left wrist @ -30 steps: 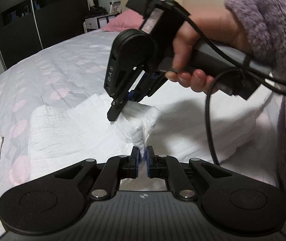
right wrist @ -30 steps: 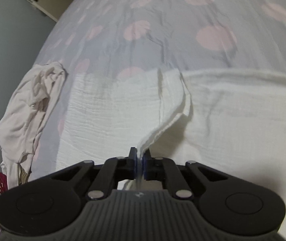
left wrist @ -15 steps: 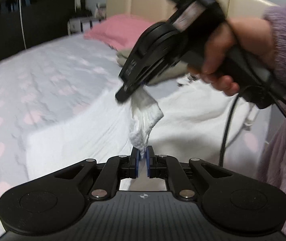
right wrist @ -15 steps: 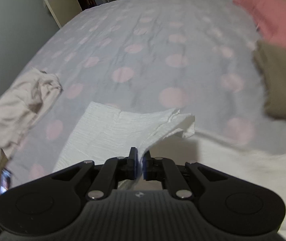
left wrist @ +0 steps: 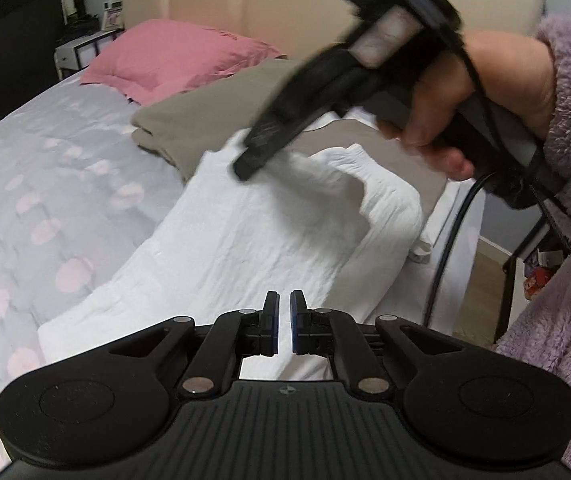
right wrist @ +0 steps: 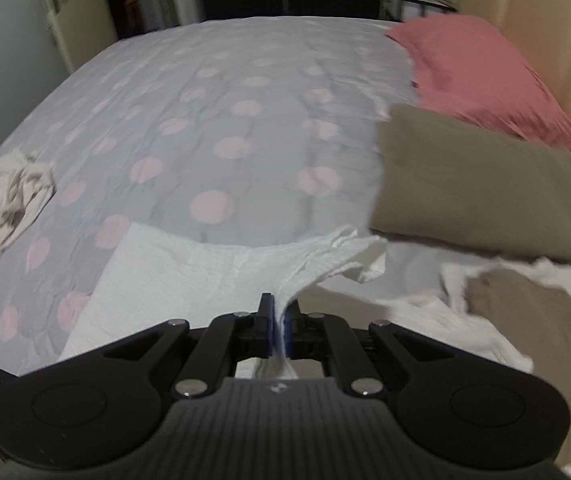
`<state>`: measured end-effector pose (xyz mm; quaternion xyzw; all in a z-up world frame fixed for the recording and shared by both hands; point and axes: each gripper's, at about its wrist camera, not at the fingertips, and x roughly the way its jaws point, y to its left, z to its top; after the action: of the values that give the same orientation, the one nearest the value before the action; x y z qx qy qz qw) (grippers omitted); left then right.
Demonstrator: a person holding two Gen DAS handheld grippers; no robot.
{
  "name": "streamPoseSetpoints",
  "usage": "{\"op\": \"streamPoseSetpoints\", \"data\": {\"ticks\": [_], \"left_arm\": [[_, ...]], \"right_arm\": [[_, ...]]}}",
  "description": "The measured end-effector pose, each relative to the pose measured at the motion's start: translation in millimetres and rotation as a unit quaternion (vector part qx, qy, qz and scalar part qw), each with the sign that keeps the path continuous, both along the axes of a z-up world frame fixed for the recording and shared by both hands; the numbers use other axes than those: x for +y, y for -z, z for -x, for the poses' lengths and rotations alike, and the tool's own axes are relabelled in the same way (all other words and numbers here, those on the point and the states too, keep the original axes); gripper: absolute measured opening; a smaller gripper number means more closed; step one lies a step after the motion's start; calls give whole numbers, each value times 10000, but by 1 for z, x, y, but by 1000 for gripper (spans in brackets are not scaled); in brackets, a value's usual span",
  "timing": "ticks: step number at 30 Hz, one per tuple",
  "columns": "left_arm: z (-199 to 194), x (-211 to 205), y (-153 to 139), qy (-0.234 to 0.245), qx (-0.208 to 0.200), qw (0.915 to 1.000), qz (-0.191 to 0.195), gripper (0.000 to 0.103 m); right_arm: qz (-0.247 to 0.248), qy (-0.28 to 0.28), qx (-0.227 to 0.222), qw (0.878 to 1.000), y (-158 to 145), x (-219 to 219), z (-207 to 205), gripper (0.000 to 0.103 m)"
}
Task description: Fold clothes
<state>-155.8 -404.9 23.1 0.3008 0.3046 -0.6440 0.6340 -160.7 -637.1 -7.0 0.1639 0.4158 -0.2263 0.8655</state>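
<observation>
Folding white cloth [right wrist: 205,276]: right gripper [right wrist: 280,330] pinches its edge; left gripper [left wrist: 281,328] slightly apart, empty. Next: lay edge flat.

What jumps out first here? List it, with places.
The white garment stretches across the dotted bedspread, one edge lifted and pinched in the right gripper. The left gripper sits low over the cloth with a narrow gap between its pads and nothing visibly between them. Behind, a pink pillow and an olive one lie against the headboard.
</observation>
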Motion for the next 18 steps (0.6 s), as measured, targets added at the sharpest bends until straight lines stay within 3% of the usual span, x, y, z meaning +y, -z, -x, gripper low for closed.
{"op": "streamPoseSetpoints", "data": {"ticks": [3,9,12,18], "left_arm": [[-12,-5,12,-101,-208,9996,-181,4],[-58,9,54,-754,-43,9950,-658,4],[-81,22,79,-1228,229,9885,-848,6],[-116,52,118,-2027,917,9716,-810,24]], "right_arm": [[-133,304,-131,9994,2,-20,31,6],[-290,999,-179,9944,20,-64,93,6],[-501,1378,-70,9892,40,-87,116,6],[-464,1863,322,9809,70,-108,140,6]]}}
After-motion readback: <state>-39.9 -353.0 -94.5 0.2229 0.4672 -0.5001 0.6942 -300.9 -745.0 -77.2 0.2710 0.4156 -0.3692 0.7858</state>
